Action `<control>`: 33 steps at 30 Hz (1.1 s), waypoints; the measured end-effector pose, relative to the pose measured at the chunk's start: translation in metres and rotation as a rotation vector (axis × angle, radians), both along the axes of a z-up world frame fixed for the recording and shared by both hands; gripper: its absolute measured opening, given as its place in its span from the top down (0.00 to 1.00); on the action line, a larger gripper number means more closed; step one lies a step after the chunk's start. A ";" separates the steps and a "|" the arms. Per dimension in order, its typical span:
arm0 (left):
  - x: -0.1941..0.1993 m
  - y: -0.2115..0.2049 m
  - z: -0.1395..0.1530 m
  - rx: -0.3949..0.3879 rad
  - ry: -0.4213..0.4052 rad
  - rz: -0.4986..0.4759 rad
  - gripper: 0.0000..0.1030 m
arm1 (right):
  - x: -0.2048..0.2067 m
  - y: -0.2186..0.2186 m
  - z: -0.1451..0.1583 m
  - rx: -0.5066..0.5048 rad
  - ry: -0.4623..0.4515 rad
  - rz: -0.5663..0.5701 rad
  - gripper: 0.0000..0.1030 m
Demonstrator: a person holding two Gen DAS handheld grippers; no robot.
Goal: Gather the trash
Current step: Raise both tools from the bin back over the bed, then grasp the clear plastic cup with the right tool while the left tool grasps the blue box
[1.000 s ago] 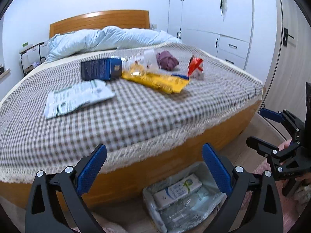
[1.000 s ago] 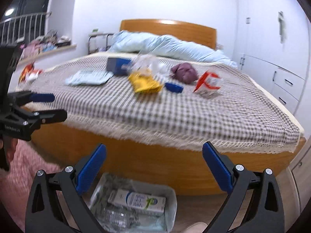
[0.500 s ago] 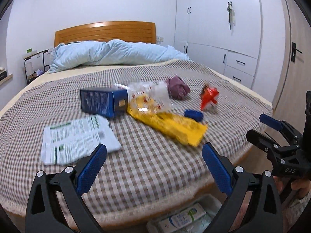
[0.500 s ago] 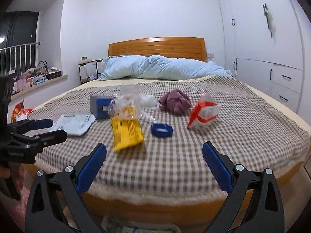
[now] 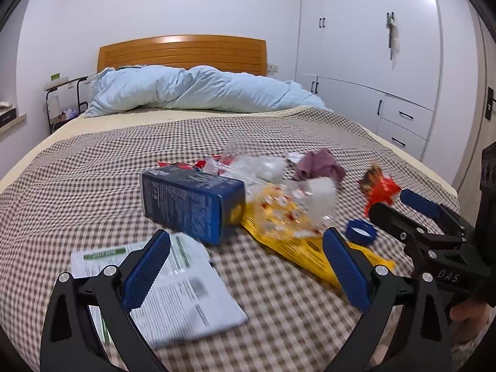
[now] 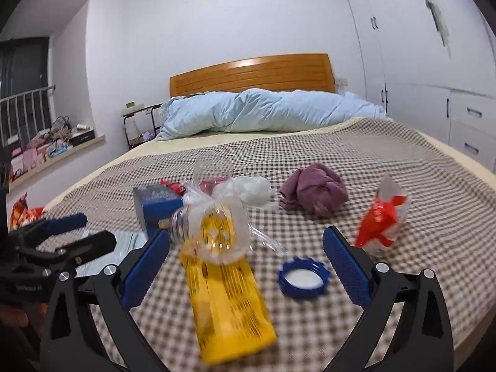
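We are in a bedroom with white walls and white wardrobes, looking across a bed (image 5: 102, 167) spread with a brown-and-white checked cover; a wooden headboard (image 5: 183, 52) and a heaped pale blue duvet (image 5: 198, 91) lie at the far end.

Our left gripper (image 5: 246, 268) is spread wide with nothing between its blue pads (image 5: 145, 271) — it hangs over the near part of the cover, above a printed white paper sheet (image 5: 186, 291) that lies flat. Our right gripper (image 6: 246, 268) is equally wide apart and empty, poised above the litter without touching any of it, as far as we can tell.

The trash sits in a loose cluster mid-bed. A yellow packet (image 6: 226, 297) lies flat with its long axis running from us toward the headboard, its far end tucked under crumpled clear plastic (image 6: 214, 226). A dark blue carton (image 5: 192, 201) lies on its side just left of the packet, one end turned toward the left wrist camera. A blue bottle cap (image 6: 303, 277) rests open side up just right of the packet, between the right gripper's fingers in its own view. A red-and-white wrapper (image 6: 381, 220) stands crumpled farther right, and a bunched purple cloth (image 6: 314, 190) lies beyond the cap — apart from both.
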State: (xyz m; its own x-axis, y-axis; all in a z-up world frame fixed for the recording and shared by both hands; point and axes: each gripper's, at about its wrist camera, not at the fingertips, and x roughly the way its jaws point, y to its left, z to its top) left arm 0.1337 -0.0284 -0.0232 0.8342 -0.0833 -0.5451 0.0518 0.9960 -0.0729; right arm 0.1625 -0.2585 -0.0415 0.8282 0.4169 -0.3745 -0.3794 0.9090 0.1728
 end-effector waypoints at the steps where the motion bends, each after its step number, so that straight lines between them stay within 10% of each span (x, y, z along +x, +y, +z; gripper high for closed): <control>1: 0.006 0.003 -0.001 0.002 0.004 0.006 0.07 | 0.006 0.003 0.000 0.014 0.014 -0.007 0.08; 21: 0.052 0.025 -0.017 -0.003 0.046 0.041 0.07 | 0.090 0.019 -0.036 0.419 0.470 -0.039 0.10; 23: 0.052 0.025 -0.017 -0.002 0.046 0.042 0.07 | 0.090 0.017 -0.035 0.456 0.473 -0.007 0.36; 25: 0.051 0.025 -0.017 -0.003 0.046 0.043 0.07 | 0.090 0.015 -0.032 0.467 0.476 0.012 0.40; 26: 0.051 0.025 -0.017 -0.004 0.045 0.043 0.07 | 0.090 0.014 -0.030 0.471 0.468 0.030 0.73; 33: 0.050 0.019 -0.014 0.000 0.037 0.039 0.07 | 0.082 0.001 -0.025 0.467 0.459 0.010 0.81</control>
